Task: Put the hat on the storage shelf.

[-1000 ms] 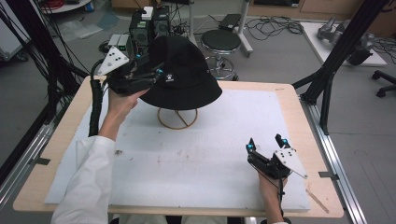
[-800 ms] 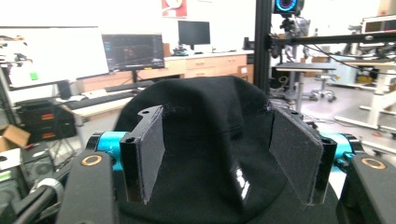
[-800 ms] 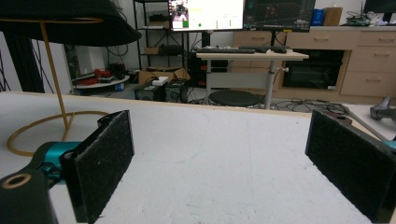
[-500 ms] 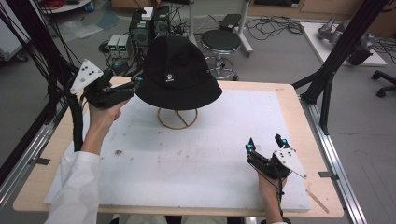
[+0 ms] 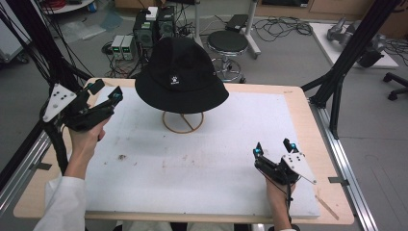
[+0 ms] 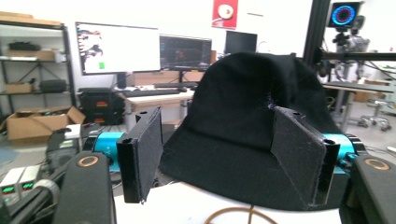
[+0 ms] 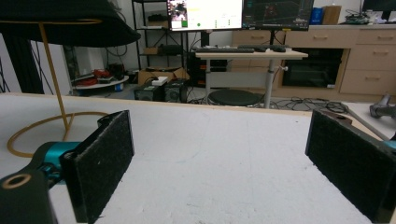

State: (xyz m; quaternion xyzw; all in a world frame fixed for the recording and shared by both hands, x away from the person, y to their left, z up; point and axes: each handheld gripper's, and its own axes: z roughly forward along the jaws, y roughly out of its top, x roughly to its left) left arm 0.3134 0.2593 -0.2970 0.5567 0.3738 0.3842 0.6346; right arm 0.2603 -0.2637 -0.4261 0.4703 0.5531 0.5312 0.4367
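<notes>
- Now your left gripper [image 5: 105, 92] hangs off the table's [image 5: 298, 103] left edge, jaws spread, nothing between them.
- Your black bucket hat [image 5: 180, 77] sits on its wire stand [image 5: 183, 122] at the back of the white mat [image 5: 202, 163].
- Your right gripper [image 5: 273, 148] rests near the front right, jaws wide and empty.

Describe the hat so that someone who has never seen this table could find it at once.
Start at the white mat covering the wooden table. Near its far edge a thin wire stand rises from a ring base. The black bucket hat sits on top, with a small white logo in front.
</notes>
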